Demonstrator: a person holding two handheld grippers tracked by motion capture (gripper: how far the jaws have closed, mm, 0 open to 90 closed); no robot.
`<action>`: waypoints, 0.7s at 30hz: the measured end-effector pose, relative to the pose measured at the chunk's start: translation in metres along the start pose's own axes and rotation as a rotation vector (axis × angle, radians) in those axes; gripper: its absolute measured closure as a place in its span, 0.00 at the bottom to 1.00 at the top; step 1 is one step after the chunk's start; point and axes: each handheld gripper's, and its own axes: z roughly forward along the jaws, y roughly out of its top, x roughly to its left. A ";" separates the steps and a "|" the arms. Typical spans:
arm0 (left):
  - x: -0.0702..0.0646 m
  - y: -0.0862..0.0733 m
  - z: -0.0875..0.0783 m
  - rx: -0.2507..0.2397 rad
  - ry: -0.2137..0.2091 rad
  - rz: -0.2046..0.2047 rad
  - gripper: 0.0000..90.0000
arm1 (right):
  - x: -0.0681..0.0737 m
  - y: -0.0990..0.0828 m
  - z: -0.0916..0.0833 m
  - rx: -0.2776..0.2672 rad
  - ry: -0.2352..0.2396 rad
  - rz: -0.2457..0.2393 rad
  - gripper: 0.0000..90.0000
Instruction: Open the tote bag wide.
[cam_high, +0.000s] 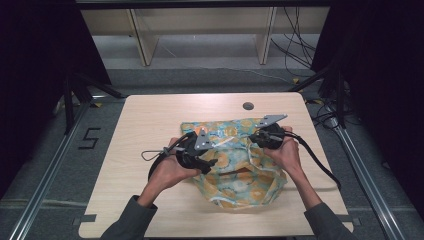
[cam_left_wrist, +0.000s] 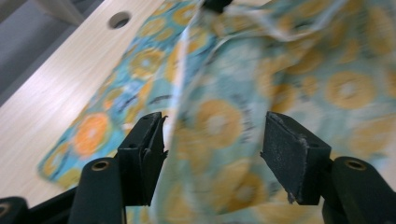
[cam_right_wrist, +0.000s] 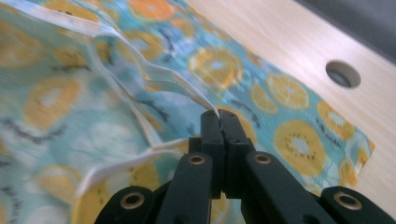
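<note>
A teal cloth (cam_high: 240, 176) printed with orange slices lies bunched on the wooden table (cam_high: 150, 120), with white straps (cam_right_wrist: 159, 74) along its edge. My left gripper (cam_high: 212, 163) is at the cloth's left side. Its jaws stand open (cam_left_wrist: 212, 154), and a raised fold of the cloth (cam_left_wrist: 219, 126) hangs between them, close to the left fingertip (cam_left_wrist: 144, 144). My right gripper (cam_high: 255, 138) is at the cloth's upper right and is shut (cam_right_wrist: 219, 119) on the end of a white strap, holding that edge up off the table.
A round cable hole (cam_high: 248, 106) is set in the table just beyond the cloth. Bare wood runs along the table's left side and front edge. Cables (cam_high: 320, 162) trail from the grippers over the right side. Shelving legs (cam_high: 145, 45) stand on the floor behind.
</note>
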 end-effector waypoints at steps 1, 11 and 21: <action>-0.005 0.000 0.003 0.004 -0.032 0.006 0.44 | -0.003 -0.003 0.002 0.015 0.005 0.008 1.00; -0.003 -0.039 0.081 0.249 0.044 0.031 0.32 | -0.012 -0.014 0.012 0.030 0.007 0.044 1.00; 0.003 -0.043 0.074 0.191 0.005 0.086 0.97 | -0.010 -0.012 -0.021 0.018 0.102 0.104 0.72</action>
